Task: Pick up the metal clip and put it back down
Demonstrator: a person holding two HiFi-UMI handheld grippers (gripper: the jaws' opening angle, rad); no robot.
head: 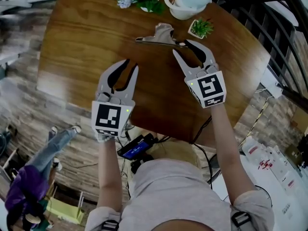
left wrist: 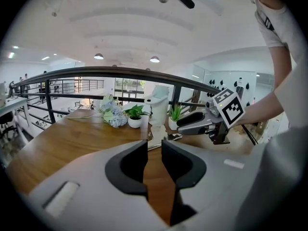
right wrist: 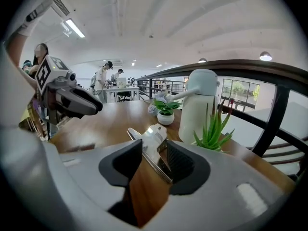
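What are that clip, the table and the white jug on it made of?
Clip: bare metal, judging by its silvery, mirror-like shine.
Table: wood or wood veneer with a glossy finish; brown grain lines show and patches of light glare off it.
White jug: smooth, fairly matte surface; plastic or ceramic, the look leaves it open.

My right gripper fills the bottom of the frame, jaws apart. In the gap at their tips the metal clip lies on the wooden table, not squeezed. Behind it, right of centre, stand a white jug and a spiky green plant. The left gripper hangs at upper left.
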